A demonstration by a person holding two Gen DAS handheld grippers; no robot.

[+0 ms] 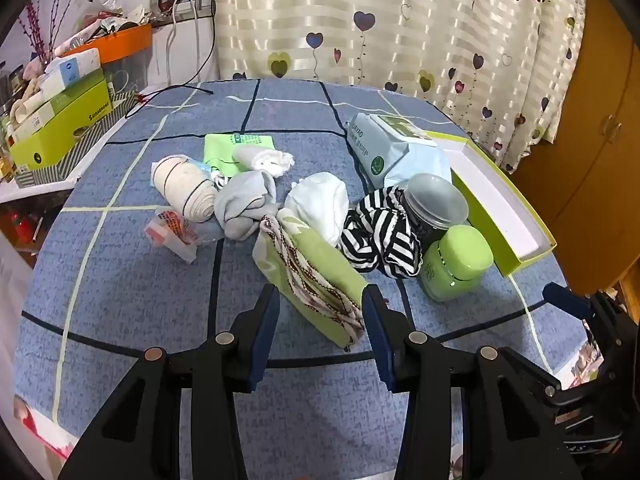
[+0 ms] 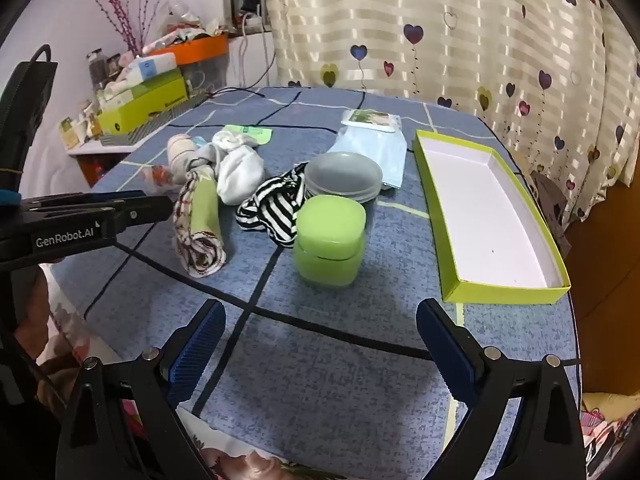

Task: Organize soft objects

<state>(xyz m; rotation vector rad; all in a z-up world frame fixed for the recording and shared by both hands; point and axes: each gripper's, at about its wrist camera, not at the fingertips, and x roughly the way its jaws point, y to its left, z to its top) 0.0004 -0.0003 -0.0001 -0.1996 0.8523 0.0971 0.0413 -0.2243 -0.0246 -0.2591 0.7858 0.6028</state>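
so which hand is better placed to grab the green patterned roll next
Left. Its tongs are open around the near end of the green patterned roll; the right tongs hang open over bare cloth.

Left gripper (image 1: 322, 304) tilted down, jaws apart; right gripper (image 2: 320, 320) tilted down, jaws wide.

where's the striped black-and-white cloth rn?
Mid-table in both views: the crumpled black-and-white striped cloth lies against the green lidded jar, in front of the grey plastic lid.
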